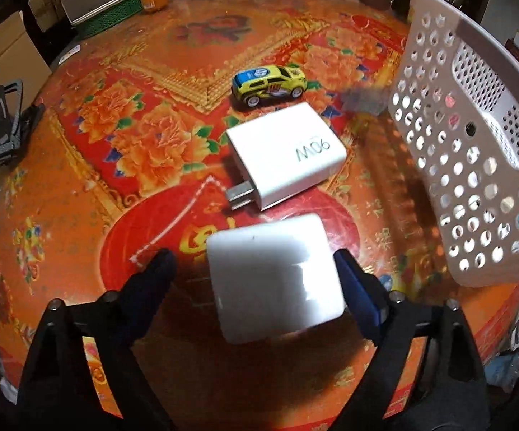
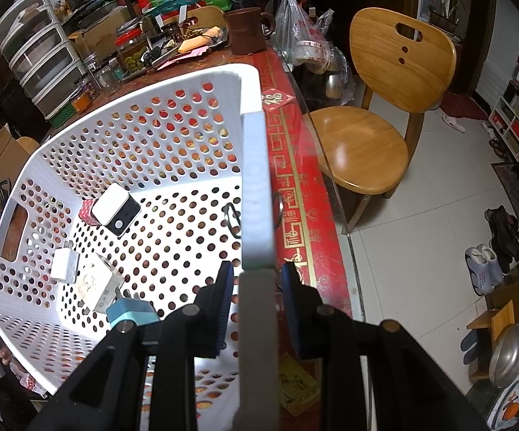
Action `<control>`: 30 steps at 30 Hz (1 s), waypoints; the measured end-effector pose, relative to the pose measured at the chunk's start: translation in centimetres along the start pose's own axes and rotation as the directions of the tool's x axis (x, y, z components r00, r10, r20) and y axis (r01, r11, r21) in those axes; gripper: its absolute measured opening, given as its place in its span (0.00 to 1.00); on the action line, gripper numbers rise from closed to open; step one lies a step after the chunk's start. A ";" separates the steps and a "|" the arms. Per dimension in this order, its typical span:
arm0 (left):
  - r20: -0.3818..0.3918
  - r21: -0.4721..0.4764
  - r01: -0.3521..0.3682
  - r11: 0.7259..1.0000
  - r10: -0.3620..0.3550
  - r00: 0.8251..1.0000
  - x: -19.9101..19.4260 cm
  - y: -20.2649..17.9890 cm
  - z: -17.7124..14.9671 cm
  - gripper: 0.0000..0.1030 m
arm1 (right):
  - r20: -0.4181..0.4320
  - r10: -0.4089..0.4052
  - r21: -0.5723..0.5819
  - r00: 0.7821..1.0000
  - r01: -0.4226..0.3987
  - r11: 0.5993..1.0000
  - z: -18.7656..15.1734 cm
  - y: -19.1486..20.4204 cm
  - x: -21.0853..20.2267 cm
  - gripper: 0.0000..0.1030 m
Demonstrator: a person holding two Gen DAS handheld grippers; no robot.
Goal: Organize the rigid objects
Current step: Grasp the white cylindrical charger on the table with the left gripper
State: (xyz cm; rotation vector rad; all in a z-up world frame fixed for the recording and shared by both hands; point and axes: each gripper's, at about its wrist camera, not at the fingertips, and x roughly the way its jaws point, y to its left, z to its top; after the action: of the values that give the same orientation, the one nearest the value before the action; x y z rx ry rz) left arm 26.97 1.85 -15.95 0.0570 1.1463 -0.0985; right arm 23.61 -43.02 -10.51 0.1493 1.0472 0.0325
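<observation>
In the left wrist view my left gripper (image 1: 256, 262) is open around a plain white charger block (image 1: 275, 278) that looks blurred; only the right finger (image 1: 358, 294) is near its side. A second white charger marked 90W (image 1: 284, 154) lies on the table beyond it, and a yellow toy car (image 1: 268, 84) farther back. The white perforated basket (image 1: 475, 179) is tilted at the right. In the right wrist view my right gripper (image 2: 257, 280) is shut on the basket's rim (image 2: 256, 194). Inside lie a white-and-black cube (image 2: 116, 208), a small white plug (image 2: 64, 264), a card box (image 2: 98, 283) and a teal adapter (image 2: 130, 312).
The round table has a red and orange floral cover (image 1: 134, 136). A black phone stand (image 1: 3, 122) sits at its left edge. Jars, drawers and clutter (image 2: 80, 57) line the back. A wooden chair (image 2: 378, 107) stands beside the table's edge on the right.
</observation>
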 end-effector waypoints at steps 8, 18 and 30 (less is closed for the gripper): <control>0.003 -0.038 0.019 0.999 -0.019 1.000 -0.2 0.3 0.2 0.70 | 0.002 0.004 -0.002 1.000 -0.004 1.000 -0.1 0.1 0.0 0.25; 0.063 -0.062 0.001 0.998 0.003 0.998 -2.7 2.0 0.1 0.70 | 0.003 0.003 -0.003 1.000 -0.003 1.000 -0.1 0.1 0.0 0.25; 0.151 -0.063 -0.008 0.998 0.018 0.988 -8.1 2.1 1.6 0.70 | 0.004 0.007 -0.003 1.000 -0.007 1.000 -0.1 0.0 -0.1 0.26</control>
State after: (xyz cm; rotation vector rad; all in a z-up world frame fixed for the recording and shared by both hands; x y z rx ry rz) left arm 25.32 4.23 -7.90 0.0017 0.9967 -0.0546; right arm 23.50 -42.97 -10.51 0.1506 1.0423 0.0404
